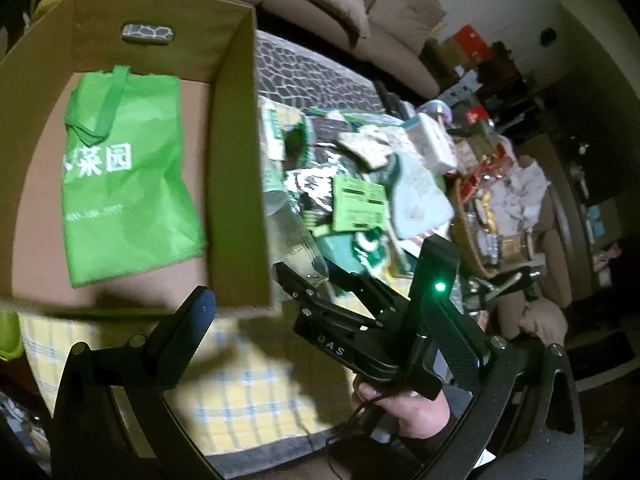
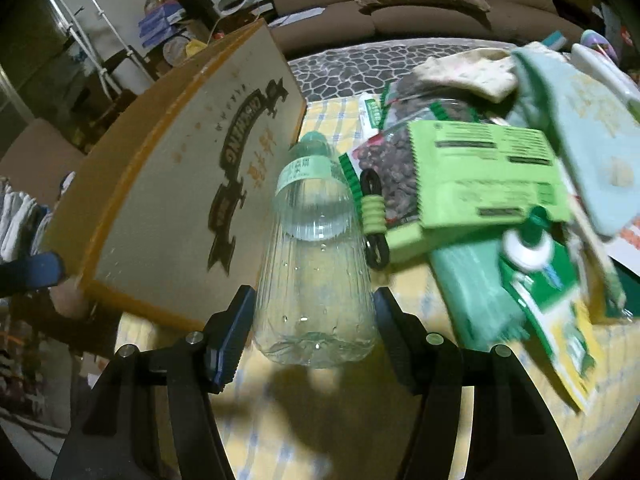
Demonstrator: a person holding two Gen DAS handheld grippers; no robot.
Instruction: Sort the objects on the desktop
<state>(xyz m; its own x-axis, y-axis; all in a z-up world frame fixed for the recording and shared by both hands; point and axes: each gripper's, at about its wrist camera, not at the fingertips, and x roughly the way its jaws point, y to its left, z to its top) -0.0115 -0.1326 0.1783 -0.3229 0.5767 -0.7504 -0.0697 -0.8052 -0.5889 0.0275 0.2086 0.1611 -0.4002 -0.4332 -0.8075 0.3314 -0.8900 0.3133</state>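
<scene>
the cardboard box (image 1: pixel 236 128) is sitting ahead and to the left of the left gripper (image 1: pixel 320 320), and so far it is holding only a green tote bag (image 1: pixel 124 176), so by my reading the sorting is barely underway. the left gripper's jaws are standing wide open with nothing between them, hovering over the yellow checked cloth (image 1: pixel 240 392) just short of the box's near wall. ahead and to the right of both grippers a heap of packets and cloths is lying unsorted, among them a pale green box (image 2: pixel 480 176) and a bag of dark seeds (image 2: pixel 396 160), which is most of the work left. the clear water bottle (image 2: pixel 316 256) is lying between the fingers of the right gripper (image 2: pixel 316 328), base toward the camera and green cap pointing away, beside the box's outer wall. the jaws are sitting right against the bottle's sides, apparently gripping it, though whether it is lifted i cannot tell.
</scene>
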